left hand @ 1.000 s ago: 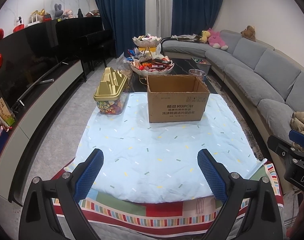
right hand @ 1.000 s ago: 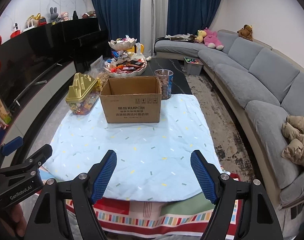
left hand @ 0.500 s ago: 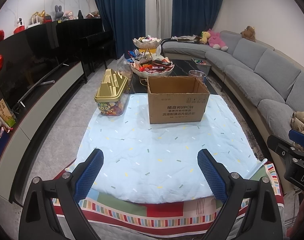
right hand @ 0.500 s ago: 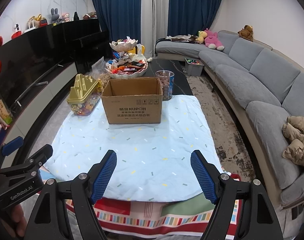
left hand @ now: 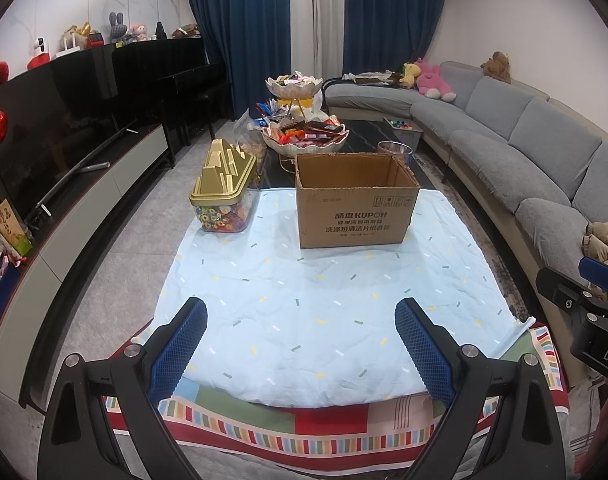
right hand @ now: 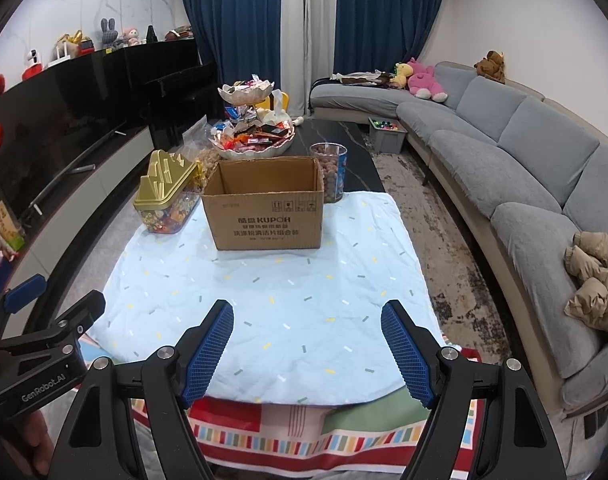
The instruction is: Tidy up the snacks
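Observation:
An open cardboard box [left hand: 353, 200] [right hand: 266, 204] stands on the light blue cloth [left hand: 323, 300] [right hand: 272, 292], its inside hidden from here. To its left sits a clear candy container with a gold lid [left hand: 224, 192] [right hand: 166, 196]. Behind the box are a bowl heaped with wrapped snacks [left hand: 305, 136] [right hand: 254, 140] and a clear tub of brown round snacks [right hand: 331, 172]. My left gripper [left hand: 300, 308] hangs open over the near edge of the cloth, nothing between its blue pads. My right gripper [right hand: 307, 310] is open too and holds nothing.
A smaller bowl on a gold stand [left hand: 296, 86] rises behind the snack bowl. A grey sofa [right hand: 523, 168] runs along the right, a dark TV cabinet [left hand: 64, 152] along the left. A striped cloth [left hand: 304, 428] hangs at the table's near edge.

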`<state>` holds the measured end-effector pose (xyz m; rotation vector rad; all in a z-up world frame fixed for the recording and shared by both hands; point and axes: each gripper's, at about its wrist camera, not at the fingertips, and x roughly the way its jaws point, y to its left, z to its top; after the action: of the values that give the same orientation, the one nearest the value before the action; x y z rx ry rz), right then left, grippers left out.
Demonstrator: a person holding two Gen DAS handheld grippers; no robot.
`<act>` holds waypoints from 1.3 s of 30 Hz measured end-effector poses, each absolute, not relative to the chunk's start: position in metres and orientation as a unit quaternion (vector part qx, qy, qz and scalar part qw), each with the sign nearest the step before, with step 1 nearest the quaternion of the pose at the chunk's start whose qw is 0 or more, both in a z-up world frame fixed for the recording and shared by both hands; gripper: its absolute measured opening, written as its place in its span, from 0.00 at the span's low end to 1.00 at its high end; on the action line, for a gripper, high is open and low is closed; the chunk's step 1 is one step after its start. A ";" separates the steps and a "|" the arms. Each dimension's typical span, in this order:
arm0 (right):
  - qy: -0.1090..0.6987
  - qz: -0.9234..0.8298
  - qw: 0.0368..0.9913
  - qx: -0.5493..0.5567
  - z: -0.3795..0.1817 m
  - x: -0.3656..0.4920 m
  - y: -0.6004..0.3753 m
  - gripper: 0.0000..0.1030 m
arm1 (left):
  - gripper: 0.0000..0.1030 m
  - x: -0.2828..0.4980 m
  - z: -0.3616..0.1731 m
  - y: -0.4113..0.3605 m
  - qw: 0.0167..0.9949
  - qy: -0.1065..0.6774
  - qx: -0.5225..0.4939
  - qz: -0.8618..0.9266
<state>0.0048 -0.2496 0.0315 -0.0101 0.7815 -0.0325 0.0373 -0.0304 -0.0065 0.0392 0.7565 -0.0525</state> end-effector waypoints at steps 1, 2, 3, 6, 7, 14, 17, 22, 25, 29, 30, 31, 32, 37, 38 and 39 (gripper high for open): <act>0.381 -0.016 0.924 -0.005 0.031 0.005 -0.249 0.75 | 0.94 0.037 -0.006 -0.030 0.929 0.369 0.019 -0.026; 0.381 -0.016 0.924 -0.005 0.031 0.005 -0.250 0.75 | 0.94 0.037 -0.006 -0.030 0.929 0.369 0.019 -0.026; 0.381 -0.016 0.924 -0.004 0.031 0.005 -0.249 0.75 | 0.94 0.038 -0.005 -0.031 0.929 0.368 0.020 -0.025; 0.381 -0.016 0.924 -0.004 0.031 0.005 -0.250 0.75 | 0.94 0.038 -0.003 -0.029 0.930 0.366 0.019 -0.025; 0.381 -0.016 0.924 -0.004 0.031 0.005 -0.250 0.75 | 0.94 0.039 -0.002 -0.029 0.930 0.366 0.020 -0.025; 0.381 -0.016 0.924 -0.003 0.031 0.005 -0.250 0.75 | 0.94 0.039 -0.001 -0.027 0.930 0.367 0.020 -0.028; 0.381 -0.015 0.924 -0.004 0.031 0.004 -0.251 0.75 | 0.94 0.040 -0.001 -0.027 0.930 0.367 0.021 -0.028; 0.382 -0.016 0.924 -0.003 0.031 0.004 -0.251 0.75 | 0.94 0.039 -0.001 -0.027 0.930 0.367 0.021 -0.028; 0.381 -0.015 0.924 -0.003 0.031 0.004 -0.251 0.75 | 0.94 0.040 -0.001 -0.027 0.929 0.367 0.022 -0.027; 0.381 -0.015 0.924 -0.003 0.031 0.004 -0.252 0.75 | 0.94 0.039 -0.002 -0.027 0.930 0.367 0.022 -0.027; 0.381 -0.015 0.924 -0.002 0.031 0.004 -0.252 0.75 | 0.94 0.039 -0.002 -0.027 0.930 0.367 0.022 -0.027; 0.381 -0.015 0.924 -0.002 0.031 0.004 -0.252 0.75 | 0.94 0.039 -0.002 -0.027 0.930 0.367 0.022 -0.027; 0.381 -0.015 0.924 -0.003 0.031 0.004 -0.252 0.75 | 0.94 0.040 -0.001 -0.027 0.929 0.367 0.022 -0.027; 0.381 -0.015 0.924 -0.003 0.030 0.004 -0.253 0.75 | 0.94 0.039 -0.002 -0.027 0.929 0.367 0.022 -0.027; 0.381 -0.015 0.924 -0.002 0.031 0.004 -0.253 0.75 | 0.94 0.039 -0.002 -0.027 0.929 0.367 0.022 -0.027; 0.381 -0.015 0.925 -0.003 0.031 0.004 -0.253 0.75 | 0.94 0.039 -0.002 -0.027 0.930 0.367 0.022 -0.027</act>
<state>0.0036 -0.2529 0.0306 -0.0053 0.7814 -0.0308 0.0390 -0.0273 -0.0023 0.0457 0.7518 -0.0558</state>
